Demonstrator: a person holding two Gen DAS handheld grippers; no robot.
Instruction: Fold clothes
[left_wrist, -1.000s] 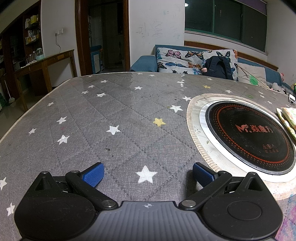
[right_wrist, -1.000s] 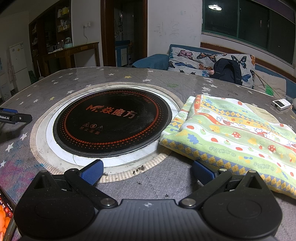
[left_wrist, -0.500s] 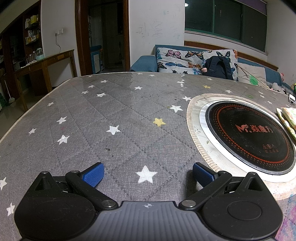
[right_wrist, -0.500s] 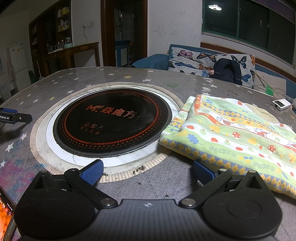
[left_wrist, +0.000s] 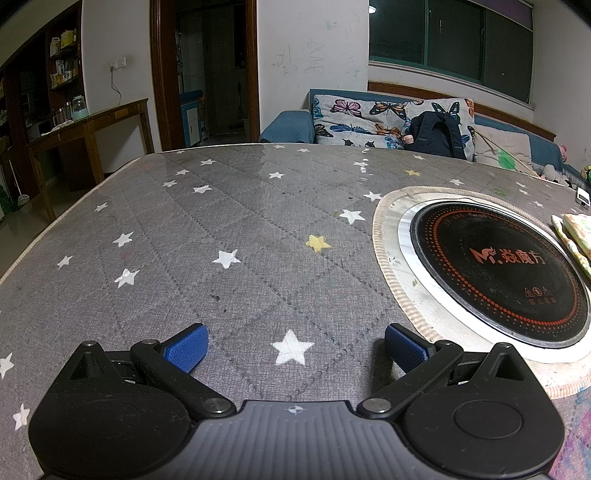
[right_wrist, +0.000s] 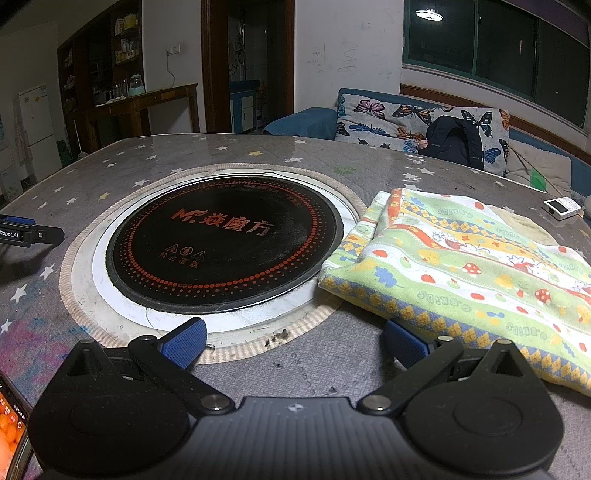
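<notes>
Table (left_wrist: 229, 236) under a grey star-print cover fills both views, with a round black cooktop (right_wrist: 225, 240) sunk into its middle and wide bare cover stretching left of it to the table's curved rim. Folded cloth (right_wrist: 469, 269), green and yellow with mushrooms, lies flat on the table just right of the cooktop, its near edge just beyond the right finger of the right gripper (right_wrist: 295, 341), which is spread wide and empty. Left gripper (left_wrist: 295, 345) sits low over bare cover, fingers (left_wrist: 186, 349) also wide apart holding nothing, well apart from the cloth; a small white device (right_wrist: 561, 208) lies behind the cloth.
</notes>
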